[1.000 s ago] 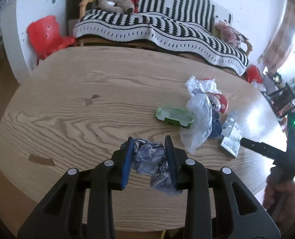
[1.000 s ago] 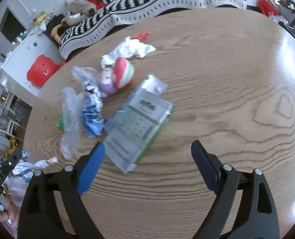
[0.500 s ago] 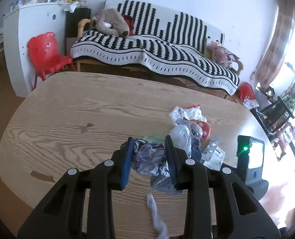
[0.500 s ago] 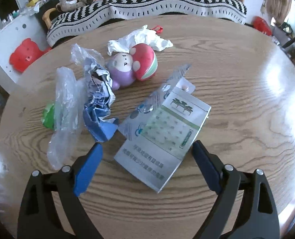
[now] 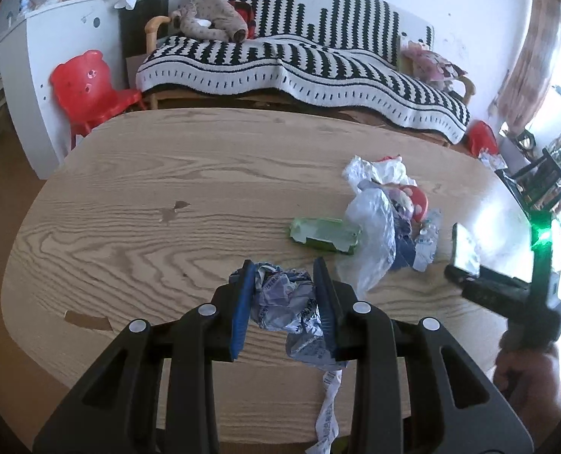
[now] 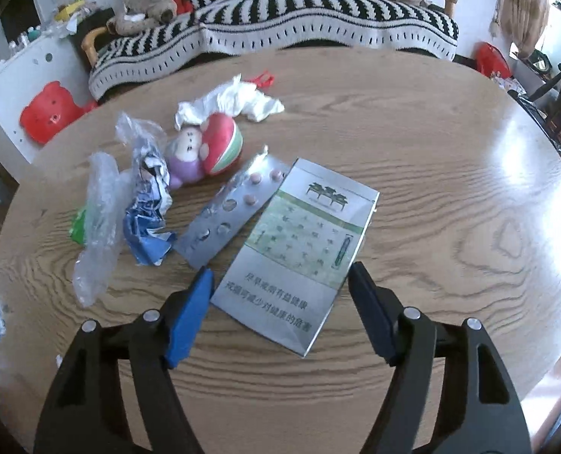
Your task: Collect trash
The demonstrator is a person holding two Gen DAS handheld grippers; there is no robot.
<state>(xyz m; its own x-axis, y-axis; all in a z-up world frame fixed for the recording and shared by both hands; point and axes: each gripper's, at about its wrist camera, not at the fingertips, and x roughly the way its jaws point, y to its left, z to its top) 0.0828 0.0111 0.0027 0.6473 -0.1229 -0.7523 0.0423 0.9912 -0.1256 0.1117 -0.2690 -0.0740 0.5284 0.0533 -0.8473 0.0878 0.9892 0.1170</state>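
My left gripper [image 5: 284,295] is shut on a crumpled silver-blue wrapper [image 5: 288,306], held above the wooden table [image 5: 148,208]; a strip of it hangs down. My right gripper [image 6: 280,295] is open, its jaws either side of the near end of a flattened silver-green pack [image 6: 299,249]. Beside that lie a pill blister strip [image 6: 235,208], crumpled blue paper [image 6: 148,227], a clear plastic bag [image 6: 102,219], a white tissue [image 6: 235,102] and a green box [image 5: 324,234].
A mushroom toy [image 6: 208,151] lies among the trash. A striped sofa [image 5: 299,68] and a red child's chair [image 5: 87,90] stand behind the table. The right gripper's body [image 5: 507,287] shows at the right of the left wrist view.
My right gripper has moved in over the flattened pack, which now lies between its open jaws. My left gripper has lifted and tilted with the wrapper still in it.
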